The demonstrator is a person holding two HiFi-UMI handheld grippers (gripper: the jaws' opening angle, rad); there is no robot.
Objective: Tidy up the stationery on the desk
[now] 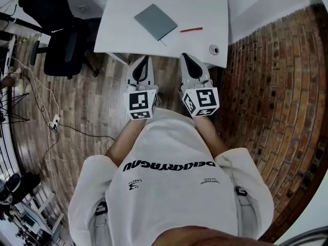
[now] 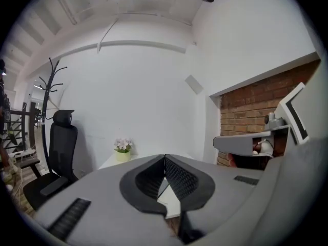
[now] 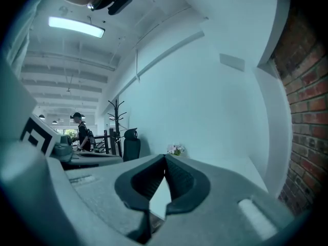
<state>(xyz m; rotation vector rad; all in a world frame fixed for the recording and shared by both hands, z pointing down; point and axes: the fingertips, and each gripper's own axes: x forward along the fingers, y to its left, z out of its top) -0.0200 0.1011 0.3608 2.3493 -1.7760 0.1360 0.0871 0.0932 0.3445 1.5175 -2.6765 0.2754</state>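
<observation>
The left claw (image 1: pixel 144 60) and right claw (image 1: pixel 185 56) are both shut tight and empty, side by side just off the desk's (image 1: pixel 120 19) near edge. A grey notebook (image 1: pixel 155 21) lies mid-desk, with a red pen (image 1: pixel 191 29) just right of it. A small round object (image 1: pixel 213 49) sits by the near right corner.

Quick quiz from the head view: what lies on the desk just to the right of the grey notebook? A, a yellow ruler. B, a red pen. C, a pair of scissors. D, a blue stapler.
B: in the head view a red pen lies on the white desk just right of the grey notebook, apart from it.
</observation>
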